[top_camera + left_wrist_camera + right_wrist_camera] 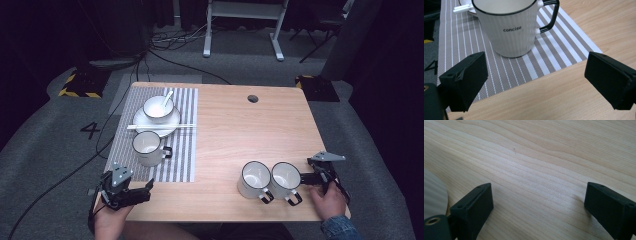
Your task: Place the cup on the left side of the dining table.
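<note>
The left gripper (pixel 534 82), jaws apart and empty, faced a mug (pixel 510 27) standing upright on the striped mat (pixel 564 50); the right gripper (pixel 539 210), likewise apart, lay beside two mugs (pixel 270 180) on the table (pixel 240 135). Each mug was probably rigid, smooth, breakable and moderately heavy, best gripped across the rim wall or handle.

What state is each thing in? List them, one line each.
Left gripper: open, empty, facing the mat's mug.
Right gripper: open, empty, over bare wood.
Mug on the striped mat: upright, looks empty.
Two mugs on the bare table: upright, side by side, look empty.
Bowl: upright on a plate, spoon inside.
Chopsticks: lying across the plate's near rim.
</note>
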A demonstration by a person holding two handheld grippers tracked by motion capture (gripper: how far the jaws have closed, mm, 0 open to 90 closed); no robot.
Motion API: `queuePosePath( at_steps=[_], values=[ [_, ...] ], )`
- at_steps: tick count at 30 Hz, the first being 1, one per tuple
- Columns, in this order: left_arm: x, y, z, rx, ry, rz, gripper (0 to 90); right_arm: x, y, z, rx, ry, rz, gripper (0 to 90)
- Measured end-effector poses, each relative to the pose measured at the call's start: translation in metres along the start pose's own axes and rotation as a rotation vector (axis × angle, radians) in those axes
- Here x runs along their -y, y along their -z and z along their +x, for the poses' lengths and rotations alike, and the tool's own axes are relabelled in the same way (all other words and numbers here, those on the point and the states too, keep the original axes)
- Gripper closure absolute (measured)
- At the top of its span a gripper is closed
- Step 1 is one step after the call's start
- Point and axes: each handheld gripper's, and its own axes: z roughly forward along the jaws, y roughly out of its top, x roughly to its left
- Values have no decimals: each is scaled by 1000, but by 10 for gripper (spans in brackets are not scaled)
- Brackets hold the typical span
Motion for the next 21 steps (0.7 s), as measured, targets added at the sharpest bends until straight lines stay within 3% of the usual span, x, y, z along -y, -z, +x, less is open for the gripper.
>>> queuePosePath(
  at_steps=[3,8,13,18,21],
  values=[
    [3,0,3,3,6,12,51,0,0,0,0,0,0,86],
    [16,-3,11,45,22,80,48,0,0,0,0,0,0,86],
    [24,-7,16,57,38,102,48,0,0,0,0,0,0,87],
    [38,-20,28,49,57,159,49,0,0,0,0,0,0,87],
    [42,-23,31,36,57,164,49,0,0,0,0,0,0,86]
  ],
)
